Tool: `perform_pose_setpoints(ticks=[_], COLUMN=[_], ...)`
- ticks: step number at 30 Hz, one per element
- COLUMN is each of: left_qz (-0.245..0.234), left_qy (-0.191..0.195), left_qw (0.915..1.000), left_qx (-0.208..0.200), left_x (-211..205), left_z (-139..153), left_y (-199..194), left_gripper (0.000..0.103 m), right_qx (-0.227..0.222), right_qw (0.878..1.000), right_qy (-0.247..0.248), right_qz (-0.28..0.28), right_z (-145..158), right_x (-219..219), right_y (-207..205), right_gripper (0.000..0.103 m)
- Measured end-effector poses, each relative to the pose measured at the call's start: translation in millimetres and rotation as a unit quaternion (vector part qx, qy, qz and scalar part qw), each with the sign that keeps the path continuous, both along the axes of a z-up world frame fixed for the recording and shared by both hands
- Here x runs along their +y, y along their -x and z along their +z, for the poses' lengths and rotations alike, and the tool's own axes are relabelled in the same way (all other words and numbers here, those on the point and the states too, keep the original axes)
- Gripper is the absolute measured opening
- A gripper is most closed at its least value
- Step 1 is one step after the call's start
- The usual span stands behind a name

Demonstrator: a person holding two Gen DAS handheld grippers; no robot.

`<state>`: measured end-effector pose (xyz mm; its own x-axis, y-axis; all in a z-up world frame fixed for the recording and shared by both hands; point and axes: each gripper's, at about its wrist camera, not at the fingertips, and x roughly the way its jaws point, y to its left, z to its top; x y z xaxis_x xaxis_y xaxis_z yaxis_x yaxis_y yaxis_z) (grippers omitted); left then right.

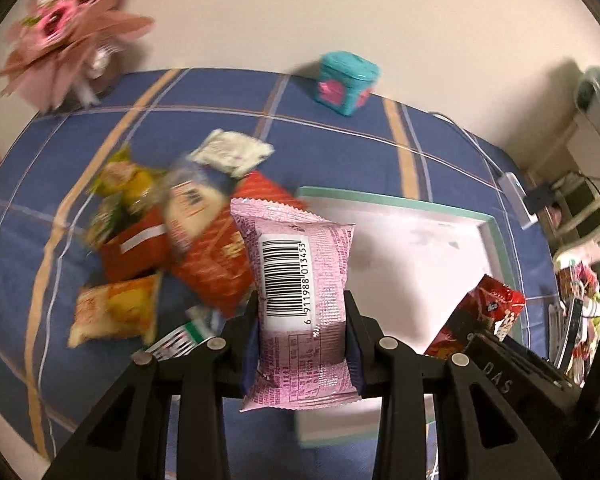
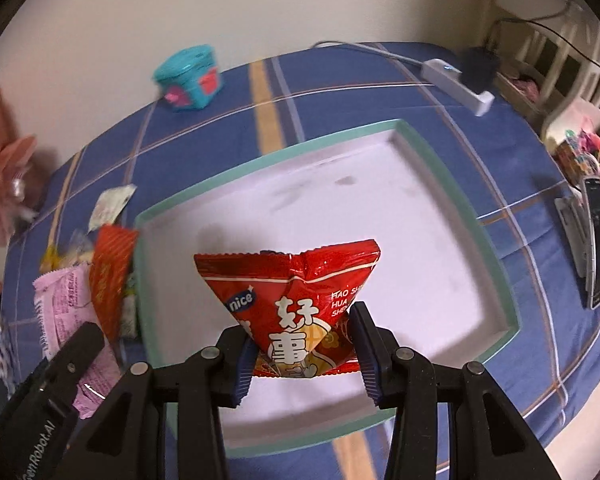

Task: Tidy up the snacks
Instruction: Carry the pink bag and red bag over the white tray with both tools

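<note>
My left gripper (image 1: 300, 332) is shut on a pink snack packet (image 1: 300, 292) with a barcode, held above the near left edge of the white tray with a teal rim (image 1: 496, 240). My right gripper (image 2: 304, 340) is shut on a red snack packet (image 2: 296, 300) and holds it over the tray (image 2: 420, 140). The red packet also shows in the left wrist view (image 1: 480, 320), and the pink one in the right wrist view (image 2: 64, 312). A pile of loose snack packets (image 1: 160, 232) lies on the blue cloth left of the tray.
A teal box (image 1: 346, 82) stands by the wall behind the tray. A pink bouquet (image 1: 68, 36) lies at the far left. A white power strip (image 2: 460, 84) with its cable lies at the table's back right. Clutter and a phone (image 2: 598, 240) sit at the right edge.
</note>
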<state>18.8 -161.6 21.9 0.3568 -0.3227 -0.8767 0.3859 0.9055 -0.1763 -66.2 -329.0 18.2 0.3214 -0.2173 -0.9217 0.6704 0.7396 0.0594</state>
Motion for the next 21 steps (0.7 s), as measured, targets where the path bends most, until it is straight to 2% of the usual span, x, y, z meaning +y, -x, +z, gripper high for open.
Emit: perform_pose_setpoints(ticks=[4, 9, 21], left_qz=[-0.026, -0.047, -0.053], left_qy=[-0.007, -0.012, -0.007], left_qw=[0.9993, 0.9983, 0.9986], left_qx=[-0.024, -0.033, -0.006], left_x=[-27.9, -55.9, -87.7], left_z=[-1.2, -10.4, -35.0], left_y=[-4.5, -13.2, -34.1], left_gripper=[0.038, 0.038, 0.038], right_qx=[-0.002, 0.002, 0.012], right_qw=[1.0, 0.999, 0.999], right_qy=[0.002, 0.014, 0.034], right_qz=[-0.024, -0.044, -0.039], right_z=[-2.6, -9.8, -26.1], right_x=[-23.9, -43.0, -57.8], right_y=[2.3, -1.0, -25.6], right_gripper=[0.047, 0.047, 0.047])
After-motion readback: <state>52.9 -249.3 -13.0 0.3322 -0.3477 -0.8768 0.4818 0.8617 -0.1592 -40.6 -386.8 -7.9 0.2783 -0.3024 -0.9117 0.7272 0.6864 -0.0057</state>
